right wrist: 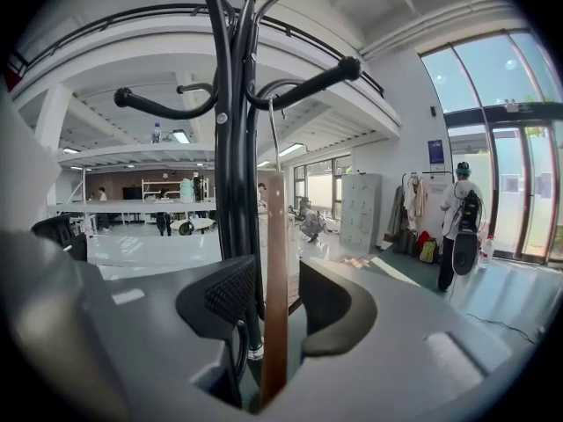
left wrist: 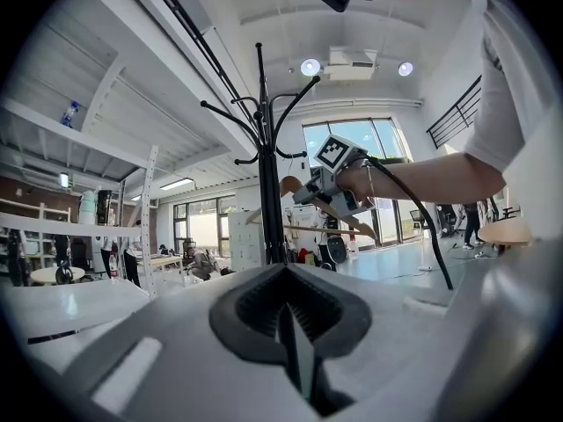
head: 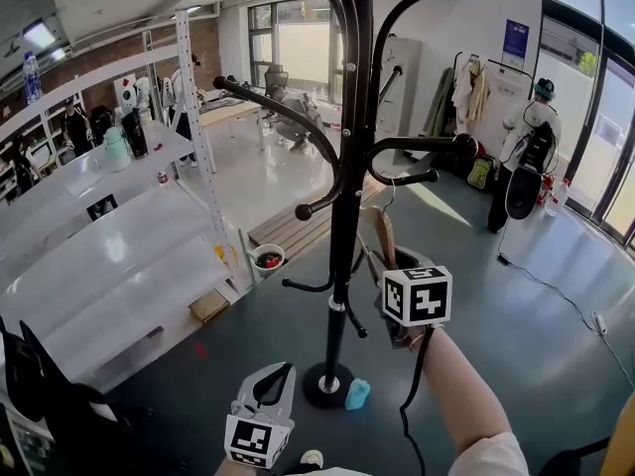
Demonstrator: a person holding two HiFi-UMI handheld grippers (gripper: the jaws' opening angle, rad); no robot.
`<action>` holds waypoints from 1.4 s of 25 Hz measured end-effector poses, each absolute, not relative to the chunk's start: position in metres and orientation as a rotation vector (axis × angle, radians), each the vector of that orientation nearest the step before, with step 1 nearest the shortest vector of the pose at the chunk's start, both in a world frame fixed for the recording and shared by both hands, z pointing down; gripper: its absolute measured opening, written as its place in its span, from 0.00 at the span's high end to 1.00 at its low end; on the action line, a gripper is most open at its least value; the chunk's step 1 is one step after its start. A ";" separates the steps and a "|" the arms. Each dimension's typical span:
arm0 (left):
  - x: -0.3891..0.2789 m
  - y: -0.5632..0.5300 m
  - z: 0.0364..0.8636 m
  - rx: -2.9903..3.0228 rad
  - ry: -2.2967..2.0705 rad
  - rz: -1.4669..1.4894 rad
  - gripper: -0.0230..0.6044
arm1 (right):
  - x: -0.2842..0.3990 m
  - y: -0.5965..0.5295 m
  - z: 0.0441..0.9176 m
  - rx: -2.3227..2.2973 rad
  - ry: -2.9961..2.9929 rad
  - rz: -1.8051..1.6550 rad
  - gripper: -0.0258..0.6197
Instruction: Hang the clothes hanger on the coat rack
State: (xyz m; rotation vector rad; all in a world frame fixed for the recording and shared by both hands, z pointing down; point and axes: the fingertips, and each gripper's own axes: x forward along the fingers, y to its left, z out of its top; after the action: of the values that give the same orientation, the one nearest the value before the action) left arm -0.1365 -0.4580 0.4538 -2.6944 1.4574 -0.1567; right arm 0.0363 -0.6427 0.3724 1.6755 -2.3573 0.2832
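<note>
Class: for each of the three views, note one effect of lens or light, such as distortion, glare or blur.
Head view: the wide lens bows the white metal shelving. Left gripper view: black corners ring the picture; round ceiling lamps flare. Right gripper view: the brown wooden clothes hanger, close to the lens, looks soft; the black metal coat rack curves.

I see the wooden clothes hanger [right wrist: 274, 280] upright and edge-on at lower centre, its thin metal hook rising just beside the black, curved-armed coat rack [head: 347, 216] standing mid-frame.
</note>
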 end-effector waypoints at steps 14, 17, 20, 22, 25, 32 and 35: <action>-0.103 -0.443 0.405 -2.582 1.356 -0.090 0.96 | 0.054 -0.556 0.265 1.836 -2.562 -0.244 0.88; -0.094 -0.433 0.399 -2.574 1.353 -0.078 0.96 | 0.055 -0.527 0.267 1.810 -2.603 -0.290 0.92; -0.082 -0.418 0.384 -2.580 1.353 0.014 0.96 | 0.056 -0.497 0.278 1.774 -2.677 -0.292 0.92; -0.075 -0.406 0.379 -2.580 1.357 0.028 0.96 | 0.059 -0.473 0.288 1.772 -2.713 -0.297 0.92; -0.064 -0.384 0.367 -2.586 1.373 0.078 0.96 | 0.065 -0.434 0.308 1.771 -2.726 -0.302 0.92; -0.045 -0.326 0.381 -2.567 1.428 0.031 0.96 | 0.089 -0.358 0.375 1.738 -2.763 -0.060 0.92; -0.034 -0.294 0.382 -2.588 1.434 0.060 0.96 | 0.100 -0.327 0.388 1.729 -2.769 -0.042 0.92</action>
State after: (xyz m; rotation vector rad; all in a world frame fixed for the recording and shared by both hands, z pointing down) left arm -0.0341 -0.2936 0.3818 -2.5876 1.4345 0.0597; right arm 0.1002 -0.3267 0.3878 1.7287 -2.7688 -0.0416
